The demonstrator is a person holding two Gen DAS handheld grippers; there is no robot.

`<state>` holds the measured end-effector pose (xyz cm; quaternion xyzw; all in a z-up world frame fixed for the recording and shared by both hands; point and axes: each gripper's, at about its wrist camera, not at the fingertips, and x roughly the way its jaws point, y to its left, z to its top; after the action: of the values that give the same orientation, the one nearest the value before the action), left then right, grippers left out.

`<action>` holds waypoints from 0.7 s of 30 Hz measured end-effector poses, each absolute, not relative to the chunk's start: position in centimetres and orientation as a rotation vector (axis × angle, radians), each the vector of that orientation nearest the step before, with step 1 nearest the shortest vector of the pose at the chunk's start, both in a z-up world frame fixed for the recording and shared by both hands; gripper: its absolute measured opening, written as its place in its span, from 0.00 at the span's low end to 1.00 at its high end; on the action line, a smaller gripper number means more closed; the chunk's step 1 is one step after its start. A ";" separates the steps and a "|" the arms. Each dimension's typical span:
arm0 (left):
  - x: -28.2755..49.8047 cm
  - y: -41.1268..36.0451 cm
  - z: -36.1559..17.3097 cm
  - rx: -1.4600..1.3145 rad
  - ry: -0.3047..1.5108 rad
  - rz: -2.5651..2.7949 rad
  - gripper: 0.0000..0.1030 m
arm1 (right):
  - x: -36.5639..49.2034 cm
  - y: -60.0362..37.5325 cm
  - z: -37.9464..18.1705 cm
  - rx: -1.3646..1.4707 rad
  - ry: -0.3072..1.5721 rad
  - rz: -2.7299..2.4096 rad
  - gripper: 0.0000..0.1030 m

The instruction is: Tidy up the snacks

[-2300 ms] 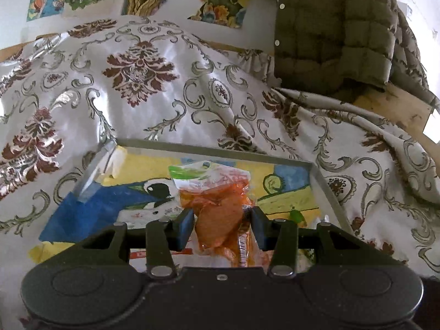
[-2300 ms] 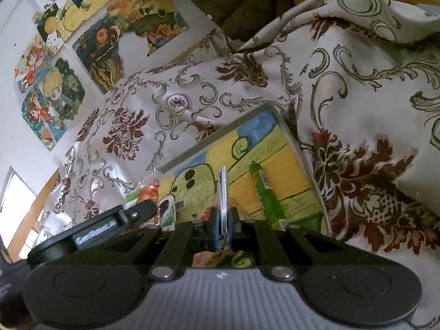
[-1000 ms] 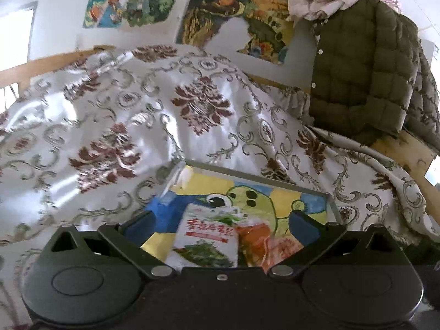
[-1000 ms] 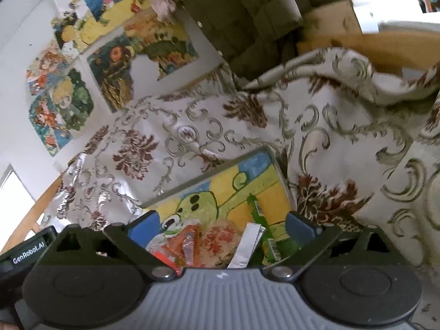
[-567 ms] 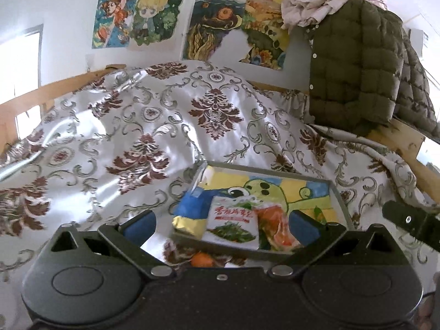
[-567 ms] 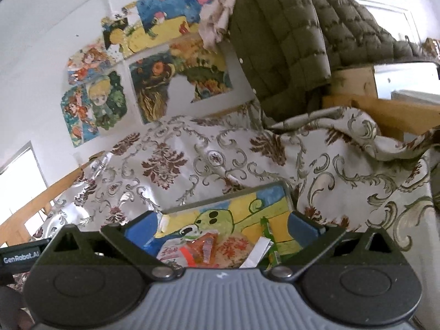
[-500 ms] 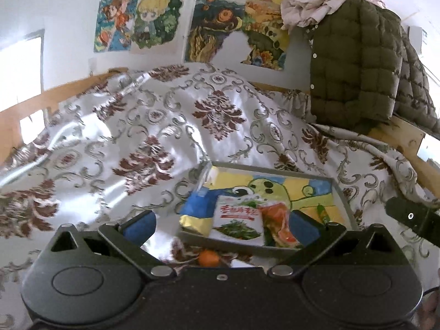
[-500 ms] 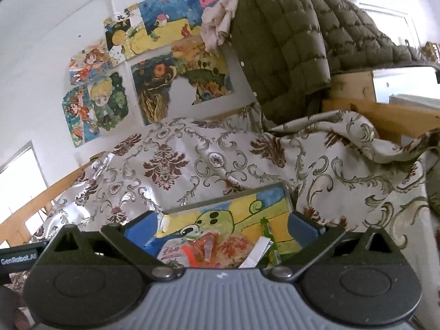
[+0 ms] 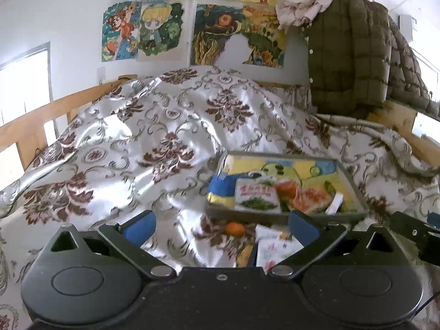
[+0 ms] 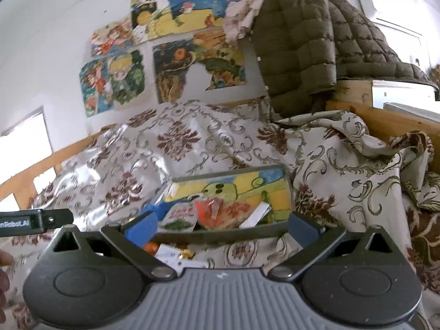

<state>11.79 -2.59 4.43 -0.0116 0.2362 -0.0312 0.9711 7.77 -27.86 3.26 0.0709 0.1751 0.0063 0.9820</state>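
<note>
Where satin rumples (image 9: 165, 137), rectangular tray (image 9: 354, 189).

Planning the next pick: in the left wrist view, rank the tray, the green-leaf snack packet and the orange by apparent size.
1. tray
2. green-leaf snack packet
3. orange, smallest though nearest the camera

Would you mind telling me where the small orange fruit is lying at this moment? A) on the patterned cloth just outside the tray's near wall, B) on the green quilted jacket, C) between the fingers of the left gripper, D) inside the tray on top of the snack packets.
A: the orange fruit lies on the patterned cloth just in front of the tray and its near wall, with the left gripper open and empty.
</note>
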 end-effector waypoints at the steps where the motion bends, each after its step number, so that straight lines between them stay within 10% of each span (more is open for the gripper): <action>1: 11.5 -2.3 4.2 -0.021 0.479 -0.061 0.99 | 7.4 -27.5 3.1 0.129 0.363 0.016 1.00; 21: 10.6 0.9 -1.5 -0.034 0.702 0.094 0.99 | 6.0 -22.9 -0.9 0.039 0.606 0.048 1.00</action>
<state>10.58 0.88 -1.45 -0.0164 0.3437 0.0460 0.9378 6.02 -22.92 -0.90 0.0194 0.2984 0.0238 0.9539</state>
